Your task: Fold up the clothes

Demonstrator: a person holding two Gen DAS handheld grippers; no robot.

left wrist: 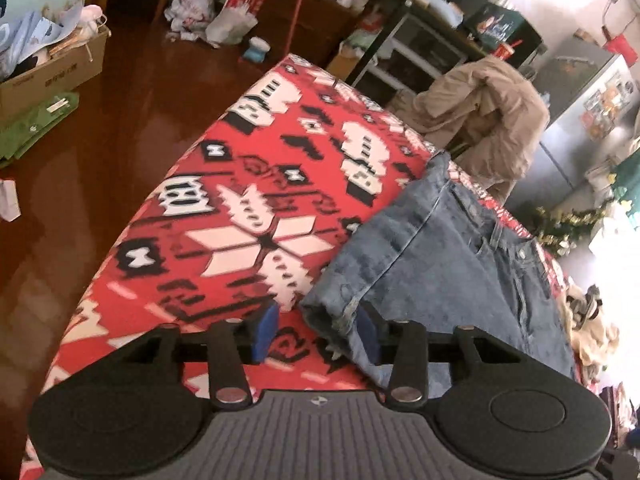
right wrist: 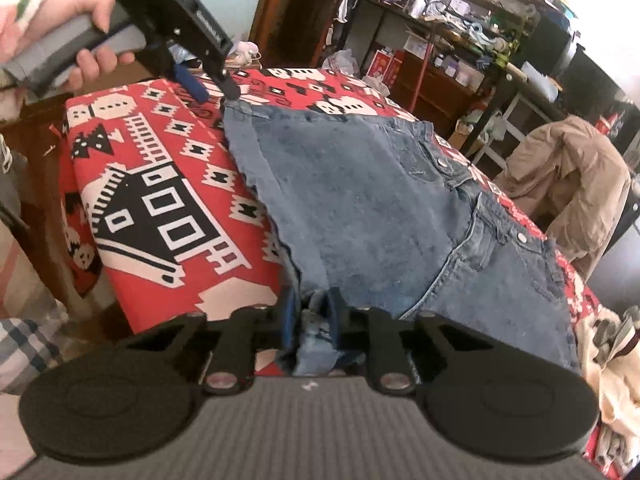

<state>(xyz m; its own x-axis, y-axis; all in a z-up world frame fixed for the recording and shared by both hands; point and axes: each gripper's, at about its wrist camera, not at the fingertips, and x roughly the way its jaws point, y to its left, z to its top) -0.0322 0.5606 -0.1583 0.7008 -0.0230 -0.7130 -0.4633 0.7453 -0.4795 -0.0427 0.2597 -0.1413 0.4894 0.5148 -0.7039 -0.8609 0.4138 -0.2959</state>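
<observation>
Right wrist: R hand-held gripper (right wrist: pixel 310 320) pinching jeans (right wrist: pixel 360 208) hem, L (left wrist: pixel 318 332) wide.

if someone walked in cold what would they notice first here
The loud red, white and black patterned cloth covering the table grabs the eye first. On it lie blue jeans, spread out flat. The right gripper pinches denim at the near edge, while the left gripper, open, sits at the jeans' hem corner. A tan jacket is slumped over a chair behind the table.
</observation>
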